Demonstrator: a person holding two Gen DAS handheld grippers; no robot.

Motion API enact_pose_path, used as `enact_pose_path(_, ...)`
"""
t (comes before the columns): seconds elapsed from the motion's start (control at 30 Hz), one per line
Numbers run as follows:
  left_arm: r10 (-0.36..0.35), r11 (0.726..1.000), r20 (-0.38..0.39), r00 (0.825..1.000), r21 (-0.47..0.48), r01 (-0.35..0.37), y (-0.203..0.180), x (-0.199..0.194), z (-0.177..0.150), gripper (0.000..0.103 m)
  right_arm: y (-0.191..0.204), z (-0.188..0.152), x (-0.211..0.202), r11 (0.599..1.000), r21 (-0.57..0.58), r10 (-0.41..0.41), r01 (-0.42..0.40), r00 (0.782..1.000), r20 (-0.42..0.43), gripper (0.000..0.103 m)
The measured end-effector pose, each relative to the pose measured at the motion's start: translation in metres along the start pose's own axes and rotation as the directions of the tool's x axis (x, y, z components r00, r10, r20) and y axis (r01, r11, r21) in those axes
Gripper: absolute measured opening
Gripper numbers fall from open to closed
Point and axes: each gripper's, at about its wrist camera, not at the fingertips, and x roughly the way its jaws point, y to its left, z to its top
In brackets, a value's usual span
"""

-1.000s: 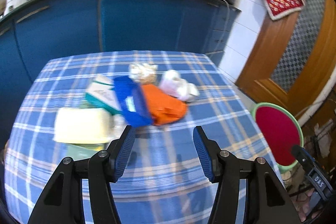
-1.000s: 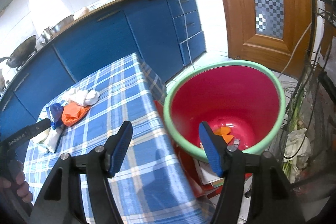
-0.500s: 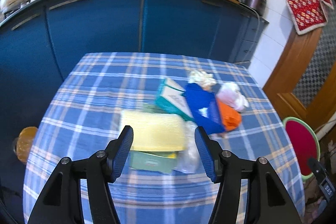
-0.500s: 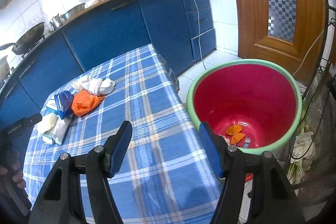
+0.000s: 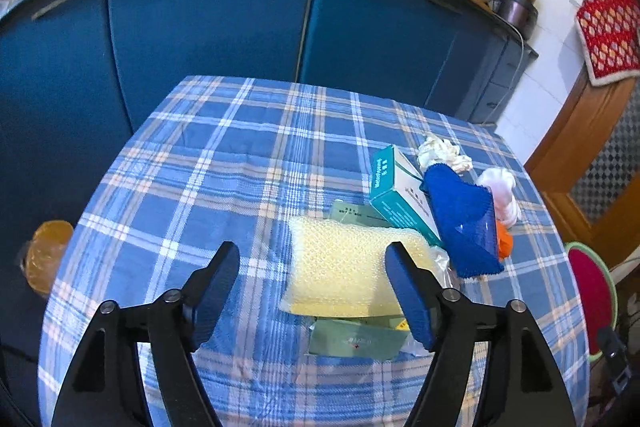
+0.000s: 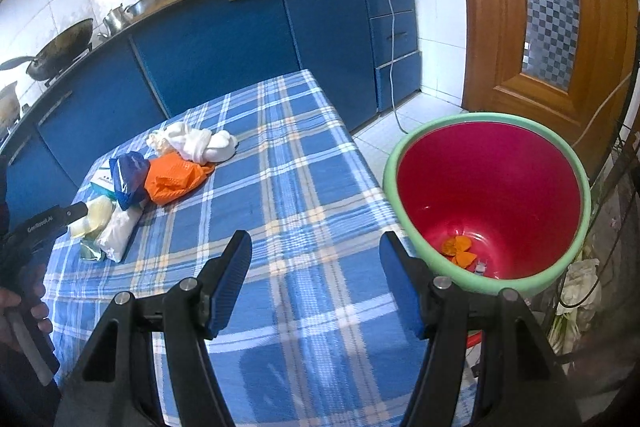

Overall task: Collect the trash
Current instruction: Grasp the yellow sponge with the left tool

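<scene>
A pile of trash lies on the blue checked tablecloth (image 5: 224, 187): a yellow sponge-like pack (image 5: 340, 267), a teal box (image 5: 396, 195), a blue wrapper (image 5: 464, 223), an orange bag (image 6: 174, 179) and white crumpled tissue (image 6: 200, 143). My left gripper (image 5: 312, 287) is open and empty, just before the yellow pack. My right gripper (image 6: 316, 283) is open and empty over the table's near right part. The red bin with a green rim (image 6: 488, 195) stands on the floor right of the table, with orange scraps inside.
Blue kitchen cabinets (image 5: 224, 19) with pots and pans run behind the table. A wooden door (image 6: 560, 11) stands at the right. A small green packet (image 5: 356, 339) lies under the yellow pack. The left gripper shows in the right wrist view (image 6: 44, 223).
My left gripper has swung left and closer to the yellow pack. My right gripper has drawn back from the bin toward the table. Both stay open.
</scene>
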Motion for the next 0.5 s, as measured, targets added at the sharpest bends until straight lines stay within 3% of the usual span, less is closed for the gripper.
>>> enact_pose_path(0.33,-0.119,0.989,-0.016,0.993,-0.085,0.118,0.01,0.012,-0.001,0.077,0.023,-0.002,0.012,0.999,-0.045,0.013,-0.014,1.0,-0.026,0.067)
enact_pose_path(0.5,-0.21,0.971,-0.021,0.977,-0.124,0.206,0.014,0.013,-0.001,0.05,0.033,-0.002,0.015,0.997,-0.07,0.021,-0.023,0.999,-0.033,0.067)
